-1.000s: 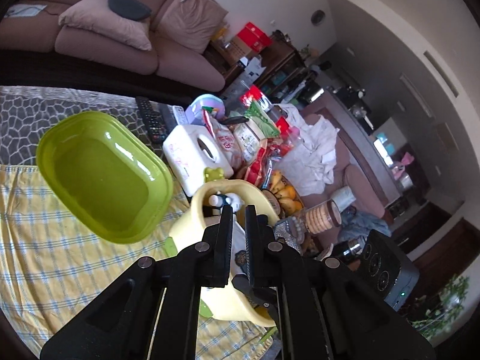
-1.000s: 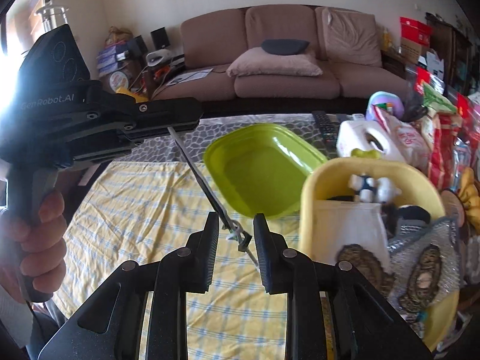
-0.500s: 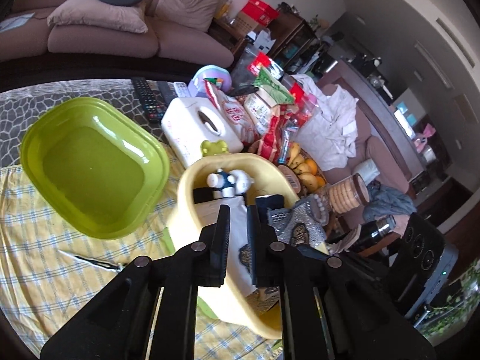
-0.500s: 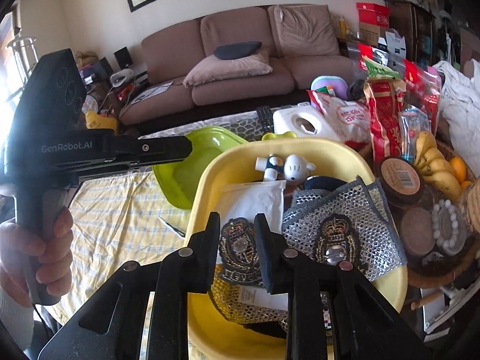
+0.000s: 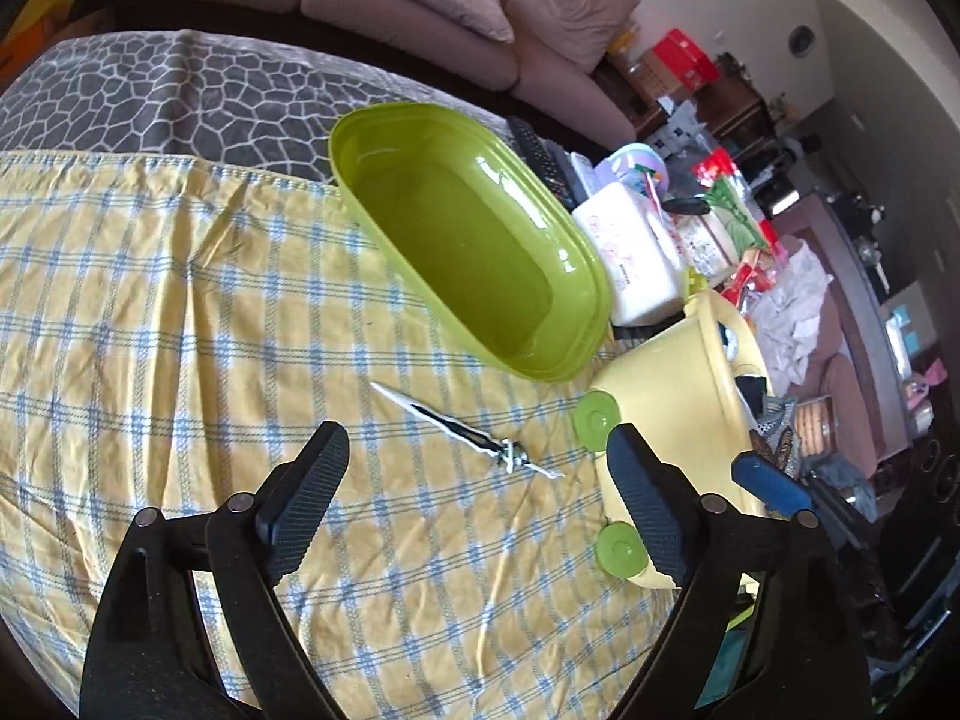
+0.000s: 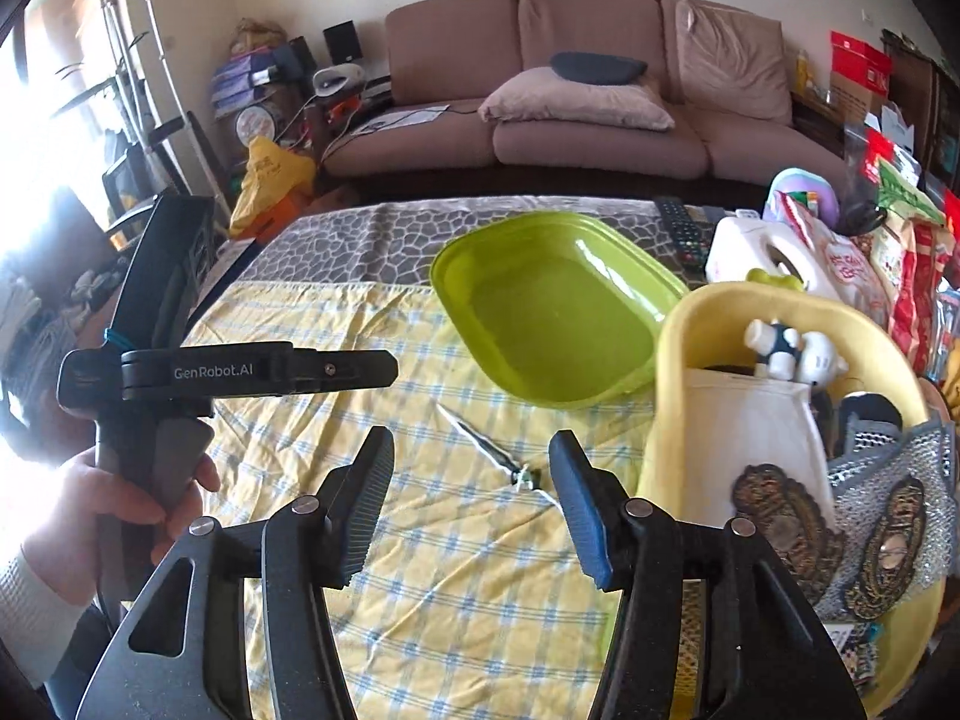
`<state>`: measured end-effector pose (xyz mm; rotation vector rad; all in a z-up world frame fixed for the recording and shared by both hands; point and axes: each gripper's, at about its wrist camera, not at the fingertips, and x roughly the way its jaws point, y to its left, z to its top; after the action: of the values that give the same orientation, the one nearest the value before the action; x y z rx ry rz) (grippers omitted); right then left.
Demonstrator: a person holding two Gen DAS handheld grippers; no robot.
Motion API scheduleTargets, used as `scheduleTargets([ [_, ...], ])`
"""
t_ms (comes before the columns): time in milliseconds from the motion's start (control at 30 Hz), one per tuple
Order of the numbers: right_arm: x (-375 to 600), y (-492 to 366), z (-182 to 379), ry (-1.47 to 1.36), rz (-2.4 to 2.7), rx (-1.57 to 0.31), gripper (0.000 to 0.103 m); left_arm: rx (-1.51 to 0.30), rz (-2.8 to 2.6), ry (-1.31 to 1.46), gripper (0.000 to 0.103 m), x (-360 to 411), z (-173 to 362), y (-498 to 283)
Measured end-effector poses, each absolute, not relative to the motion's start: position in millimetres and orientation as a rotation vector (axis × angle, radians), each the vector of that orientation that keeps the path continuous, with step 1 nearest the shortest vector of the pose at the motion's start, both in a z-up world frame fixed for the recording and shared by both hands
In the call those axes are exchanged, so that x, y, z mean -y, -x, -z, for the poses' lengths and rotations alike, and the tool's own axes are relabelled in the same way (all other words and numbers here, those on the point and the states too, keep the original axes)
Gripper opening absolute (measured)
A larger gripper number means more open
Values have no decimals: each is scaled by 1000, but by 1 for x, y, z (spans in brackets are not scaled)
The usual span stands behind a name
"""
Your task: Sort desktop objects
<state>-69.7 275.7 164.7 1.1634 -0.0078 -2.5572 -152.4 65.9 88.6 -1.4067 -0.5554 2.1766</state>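
A thin silver and black toy sword (image 5: 465, 429) lies flat on the yellow checked cloth; it also shows in the right wrist view (image 6: 498, 456). Behind it is an empty green tub (image 5: 468, 240) (image 6: 552, 312). To its right a yellow tub (image 5: 678, 378) (image 6: 690, 324) holds a white figurine (image 6: 792, 354), a white pouch and mesh patches. My left gripper (image 5: 480, 516) is open and empty, just short of the sword. My right gripper (image 6: 471, 504) is open and empty, with the sword between its fingertips' line. The left gripper's body (image 6: 228, 369) shows at left.
A white tissue box (image 5: 630, 252), remote controls (image 6: 681, 228), snack bags (image 6: 900, 264) and fruit crowd the table's right side. A grey patterned cloth (image 5: 180, 96) covers the far end. A brown sofa (image 6: 600, 102) stands behind the table.
Both grippers have opened from shut. Both have swung away from the yellow tub toward the sword lying on the cloth.
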Motion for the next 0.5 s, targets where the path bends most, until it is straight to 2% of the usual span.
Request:
scheduleTargets([
  [67, -262, 77, -154, -1190, 2538, -11, 64, 550, -2194, 1415, 94, -55, -86, 151],
  [300, -233, 97, -118, -1299, 2508, -72, 80, 502, -2261, 1425, 101, -31, -83, 148],
  [500, -226, 108, -101, -1347, 2508, -79, 83, 513, -2269, 1460, 103, -15, -71, 147],
])
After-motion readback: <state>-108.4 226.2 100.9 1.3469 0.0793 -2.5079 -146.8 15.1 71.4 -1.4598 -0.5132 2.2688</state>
